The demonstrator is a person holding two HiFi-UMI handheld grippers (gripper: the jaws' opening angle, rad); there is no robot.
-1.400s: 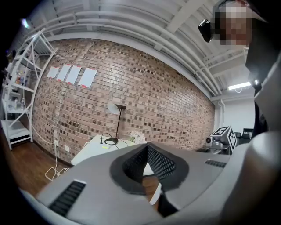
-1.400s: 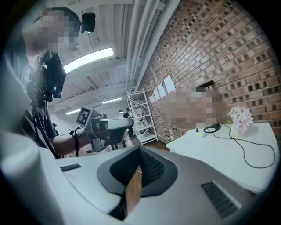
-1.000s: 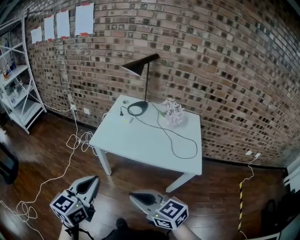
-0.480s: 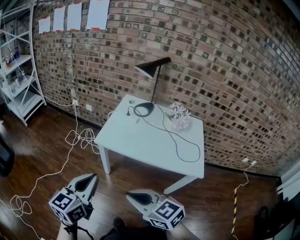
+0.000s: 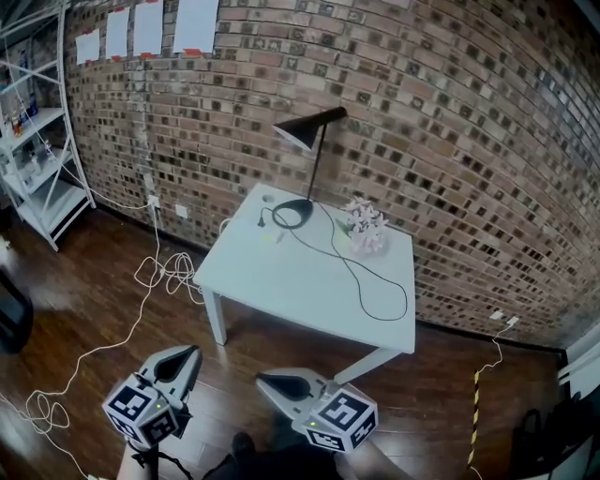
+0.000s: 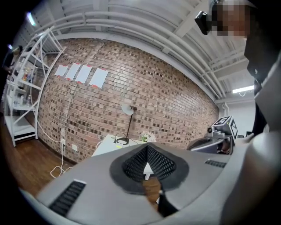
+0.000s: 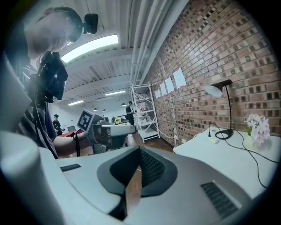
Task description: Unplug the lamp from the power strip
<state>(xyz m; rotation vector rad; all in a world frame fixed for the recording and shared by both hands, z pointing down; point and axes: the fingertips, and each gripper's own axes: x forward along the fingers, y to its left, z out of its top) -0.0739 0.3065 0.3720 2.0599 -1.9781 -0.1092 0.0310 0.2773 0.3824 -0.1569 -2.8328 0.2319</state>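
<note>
While both pairs of fingers are pressed together on nothing, your left gripper (image 5: 186,353) and right gripper (image 5: 266,382) hang low over the floor; the lamp (image 5: 314,155) stands well ahead of your fingertips, at the far edge of the white table (image 5: 272,281); its black cord (image 5: 375,281) loops across the tabletop beyond your right fingers and ends in a small dark piece (image 5: 260,222) beside the lamp base, likely the plug; no power strip shows in any view. Expect the cord to be thin, limp and light, the plug small and rigid; grip the plug body, not the cord, since a tug could tip the slender lamp. Papers (image 5: 192,23) on the wall, far up-left of your left fingers, are too small to read; no brand shows.
</note>
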